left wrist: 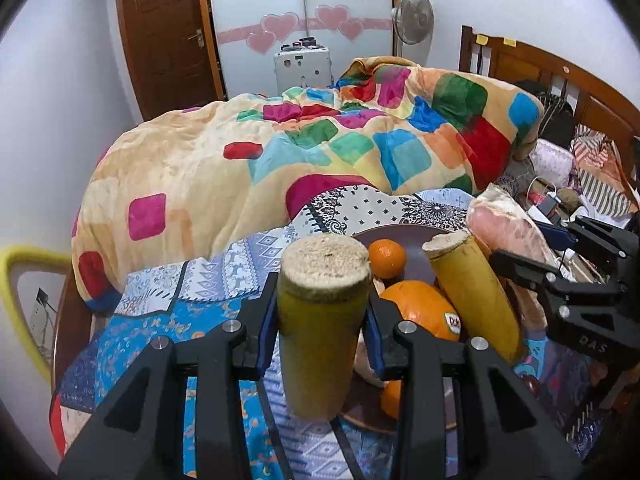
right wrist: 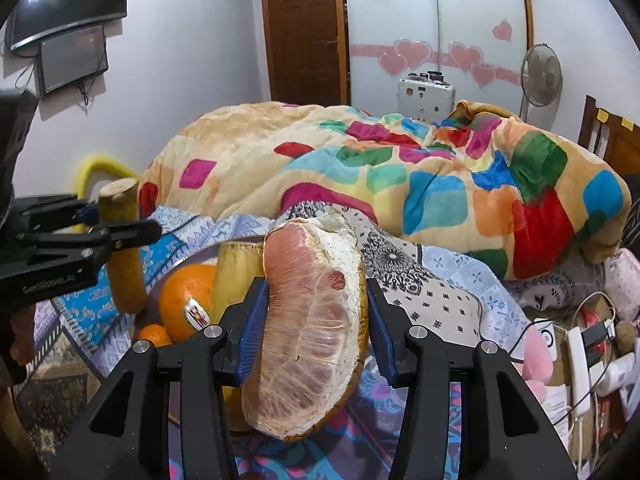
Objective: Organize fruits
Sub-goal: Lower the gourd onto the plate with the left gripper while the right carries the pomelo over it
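My left gripper [left wrist: 322, 316] is shut on a yellow-green sugarcane piece [left wrist: 320, 320], held upright above the near edge of a brown plate [left wrist: 416, 240]. On the plate lie a small orange [left wrist: 387, 258], a large orange with a sticker [left wrist: 420, 308] and a second sugarcane piece [left wrist: 472, 296]. My right gripper [right wrist: 316, 320] is shut on a pink pomelo wedge [right wrist: 308, 320] with white pith, held just right of the plate; the wedge also shows in the left wrist view [left wrist: 504, 224]. The left gripper and its sugarcane [right wrist: 120, 248] appear at the left of the right wrist view.
The plate sits on a patterned blue bedsheet [left wrist: 192, 312]. A bulky colourful quilt [left wrist: 320, 140] lies behind. A wooden headboard [left wrist: 560, 76], clothes, a power strip [right wrist: 580, 364] and cables crowd the right side. A fan [right wrist: 540, 76] and wardrobe stand at the back.
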Tool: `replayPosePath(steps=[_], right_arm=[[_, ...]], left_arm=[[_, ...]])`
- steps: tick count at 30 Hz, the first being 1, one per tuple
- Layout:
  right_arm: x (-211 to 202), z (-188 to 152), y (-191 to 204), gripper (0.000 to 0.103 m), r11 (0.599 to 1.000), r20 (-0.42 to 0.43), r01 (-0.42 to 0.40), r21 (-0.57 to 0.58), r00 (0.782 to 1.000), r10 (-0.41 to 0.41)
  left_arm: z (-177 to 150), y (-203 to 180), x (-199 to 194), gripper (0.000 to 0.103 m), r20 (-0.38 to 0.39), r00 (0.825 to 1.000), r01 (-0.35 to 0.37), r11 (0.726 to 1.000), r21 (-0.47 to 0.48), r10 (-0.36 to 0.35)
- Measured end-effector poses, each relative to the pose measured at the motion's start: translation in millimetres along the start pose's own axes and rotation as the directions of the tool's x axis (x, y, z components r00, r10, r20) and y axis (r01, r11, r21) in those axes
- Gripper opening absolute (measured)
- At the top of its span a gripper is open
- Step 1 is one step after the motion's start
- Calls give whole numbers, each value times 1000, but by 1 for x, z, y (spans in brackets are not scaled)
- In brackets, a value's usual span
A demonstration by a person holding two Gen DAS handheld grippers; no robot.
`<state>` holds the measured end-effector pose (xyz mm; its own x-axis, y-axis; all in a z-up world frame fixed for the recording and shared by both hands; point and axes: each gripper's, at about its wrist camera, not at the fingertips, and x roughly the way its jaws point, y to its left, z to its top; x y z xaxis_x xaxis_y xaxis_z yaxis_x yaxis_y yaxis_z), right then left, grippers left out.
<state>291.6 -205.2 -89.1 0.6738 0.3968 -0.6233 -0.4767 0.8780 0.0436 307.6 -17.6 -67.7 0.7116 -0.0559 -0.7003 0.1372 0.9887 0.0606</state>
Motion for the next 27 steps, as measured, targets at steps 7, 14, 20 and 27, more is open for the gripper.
replayPosePath(steps=[7, 14, 20, 27], right_arm=[[5, -6, -5, 45, 1000, -20, -29, 3, 999, 30], [12, -5, -12, 47, 998, -51, -53, 43, 997, 55], [14, -6, -15, 52, 997, -69, -50, 52, 996, 53], [15, -8, -16, 53, 997, -64, -54, 49, 996, 57]], left_arm=[[4, -13, 19, 43, -44, 998, 34, 999, 17, -33], [7, -11, 29, 45, -69, 996, 58, 998, -11, -58], [7, 6, 35, 60, -83, 993, 79, 994, -81, -86], [-2, 10, 39, 60, -86, 996, 22, 999, -41, -26]])
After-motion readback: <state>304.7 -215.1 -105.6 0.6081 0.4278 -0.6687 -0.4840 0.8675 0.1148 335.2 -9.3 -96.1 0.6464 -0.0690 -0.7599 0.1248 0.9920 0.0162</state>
